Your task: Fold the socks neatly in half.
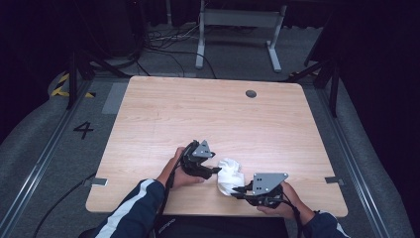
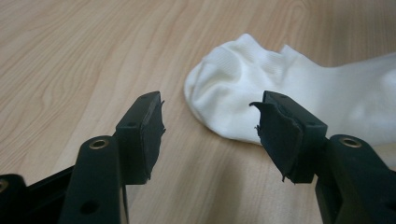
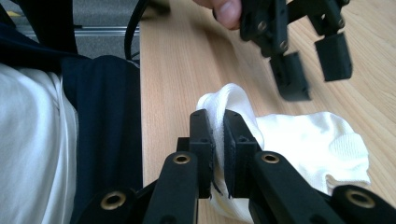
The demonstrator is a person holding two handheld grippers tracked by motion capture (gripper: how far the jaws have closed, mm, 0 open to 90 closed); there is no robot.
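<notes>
A crumpled white sock (image 1: pixel 230 173) lies on the wooden table (image 1: pixel 198 114) near its front edge. My right gripper (image 1: pixel 237 191) comes in from the sock's right and is shut on a fold of it; the right gripper view has the jaws (image 3: pixel 219 126) pinching the white fabric (image 3: pixel 303 135). My left gripper (image 1: pixel 216 170) sits at the sock's left end, open. Its pads (image 2: pixel 210 123) stand apart just short of the sock's rounded end (image 2: pixel 261 88), with bare wood between them. The left gripper (image 3: pixel 313 70) also hangs above the sock in the right gripper view.
A dark round cable hole (image 1: pixel 251 93) sits near the table's far edge. The table's front edge (image 3: pixel 140 93) runs close by the person's lap. Behind the table stand a white metal frame (image 1: pixel 237 20) and loose floor cables (image 1: pixel 168 44). A "4" (image 1: pixel 83 130) marks the floor at left.
</notes>
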